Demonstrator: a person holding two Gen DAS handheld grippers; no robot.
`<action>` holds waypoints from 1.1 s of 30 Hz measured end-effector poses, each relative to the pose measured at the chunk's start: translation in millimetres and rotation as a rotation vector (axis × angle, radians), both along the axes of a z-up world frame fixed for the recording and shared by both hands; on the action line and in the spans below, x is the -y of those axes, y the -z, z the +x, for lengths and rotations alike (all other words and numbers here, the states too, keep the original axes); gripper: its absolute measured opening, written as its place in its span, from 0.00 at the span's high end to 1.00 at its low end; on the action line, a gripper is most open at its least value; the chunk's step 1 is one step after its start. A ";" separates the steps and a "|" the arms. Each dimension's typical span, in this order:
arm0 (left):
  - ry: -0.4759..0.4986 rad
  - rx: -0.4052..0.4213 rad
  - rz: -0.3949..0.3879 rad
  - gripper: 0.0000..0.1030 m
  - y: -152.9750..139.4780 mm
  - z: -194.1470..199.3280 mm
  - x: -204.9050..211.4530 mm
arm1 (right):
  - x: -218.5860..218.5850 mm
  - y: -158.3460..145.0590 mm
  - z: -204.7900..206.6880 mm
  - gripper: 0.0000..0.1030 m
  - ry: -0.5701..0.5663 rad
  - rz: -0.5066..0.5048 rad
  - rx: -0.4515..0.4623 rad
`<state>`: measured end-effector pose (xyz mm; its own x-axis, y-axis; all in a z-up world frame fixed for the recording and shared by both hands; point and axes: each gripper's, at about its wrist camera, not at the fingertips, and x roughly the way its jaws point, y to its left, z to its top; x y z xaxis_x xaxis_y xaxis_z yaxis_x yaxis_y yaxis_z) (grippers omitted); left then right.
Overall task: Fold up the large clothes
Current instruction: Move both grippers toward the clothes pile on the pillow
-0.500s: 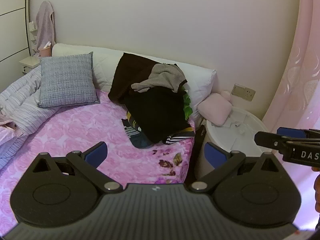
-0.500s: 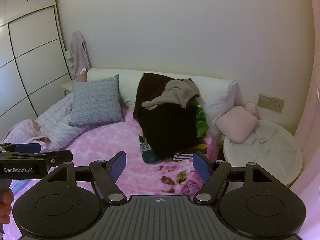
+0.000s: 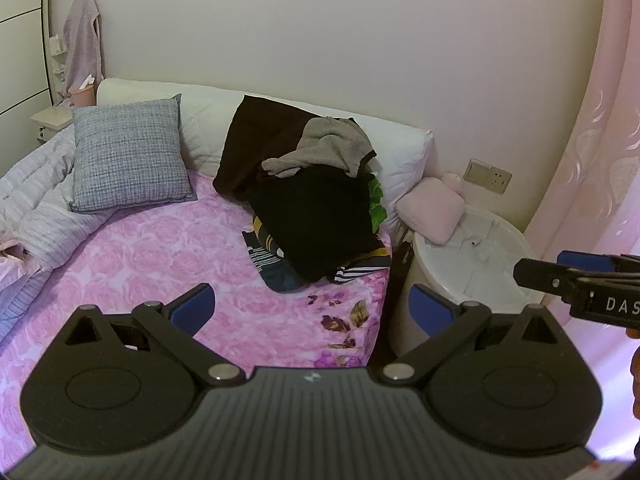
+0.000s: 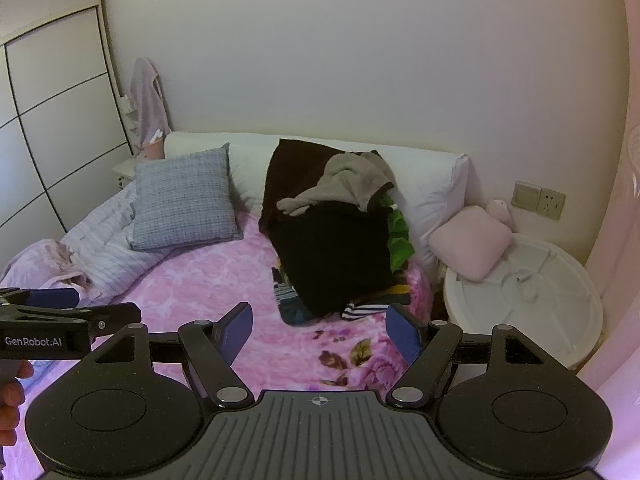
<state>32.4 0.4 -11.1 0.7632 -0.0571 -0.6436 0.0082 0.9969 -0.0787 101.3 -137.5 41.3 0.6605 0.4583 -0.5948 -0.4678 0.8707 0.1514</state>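
A heap of clothes (image 3: 316,204) (image 4: 332,248) lies on the pink floral bed (image 3: 200,264) (image 4: 224,280), leaning against the white headboard cushion. A grey garment (image 3: 328,148) (image 4: 348,180) tops it, over a large black one (image 3: 320,216) and a brown one (image 3: 256,140), with striped and green pieces beneath. My left gripper (image 3: 310,306) is open and empty, well short of the heap. My right gripper (image 4: 320,328) also stands open with nothing between its fingers, held above the bed's near end. Each gripper shows at the edge of the other's view.
A grey checked pillow (image 3: 128,156) (image 4: 184,200) and a striped quilt (image 3: 36,208) occupy the bed's left side. A round white side table (image 3: 472,264) (image 4: 536,300) stands right of the bed with a pink cushion (image 3: 434,212) on it. Pink curtain (image 3: 600,160) at right, wardrobe (image 4: 48,120) at left.
Both views have shifted only slightly; the grippers stay open and the clothes heap has not moved.
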 end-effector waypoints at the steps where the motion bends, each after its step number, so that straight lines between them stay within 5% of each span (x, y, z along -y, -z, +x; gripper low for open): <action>1: 0.002 -0.003 0.002 0.01 -0.2 2.6 -1.2 | -1.9 0.1 1.6 0.31 0.004 -0.001 -0.003; 33: 0.109 0.018 -0.008 0.01 17.0 81.6 -61.8 | -67.9 21.1 49.6 0.31 0.134 -0.023 -0.061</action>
